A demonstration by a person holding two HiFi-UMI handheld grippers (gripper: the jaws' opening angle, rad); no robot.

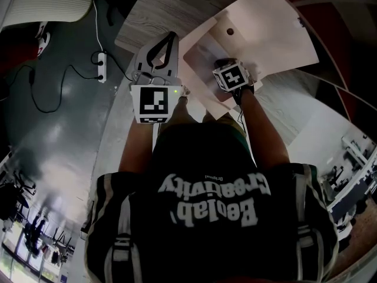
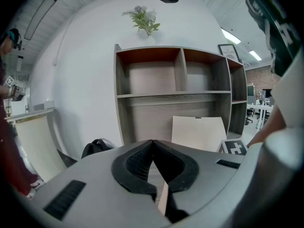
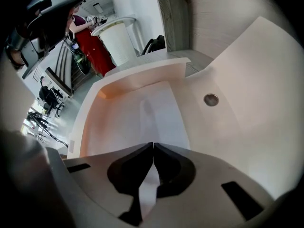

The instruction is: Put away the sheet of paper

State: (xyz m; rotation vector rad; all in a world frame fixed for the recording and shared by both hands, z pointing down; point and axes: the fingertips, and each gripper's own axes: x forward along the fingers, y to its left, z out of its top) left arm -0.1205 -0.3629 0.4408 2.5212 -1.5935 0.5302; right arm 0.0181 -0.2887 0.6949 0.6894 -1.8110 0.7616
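Observation:
A beige folder (image 1: 265,34) with a round snap button (image 3: 211,99) lies open on the wooden table (image 1: 153,10). A white sheet of paper (image 3: 156,122) reaches from my right gripper (image 3: 153,145) into the folder's pocket. That gripper is shut on the sheet's near end. In the head view the right gripper (image 1: 227,63) sits over the folder's middle, mostly hidden under its marker cube. My left gripper (image 1: 172,38) is at the folder's left side. A thin beige folder edge (image 2: 163,201) runs between its shut jaws (image 2: 153,142). The folder's raised flap (image 2: 197,132) stands ahead of it.
A wooden shelving unit (image 2: 180,94) rises behind the table with a plant on top. A black bag (image 2: 95,148) lies on the floor at the left. A power strip with cables (image 1: 101,66) lies on the grey floor. A person in red (image 3: 92,46) stands farther off.

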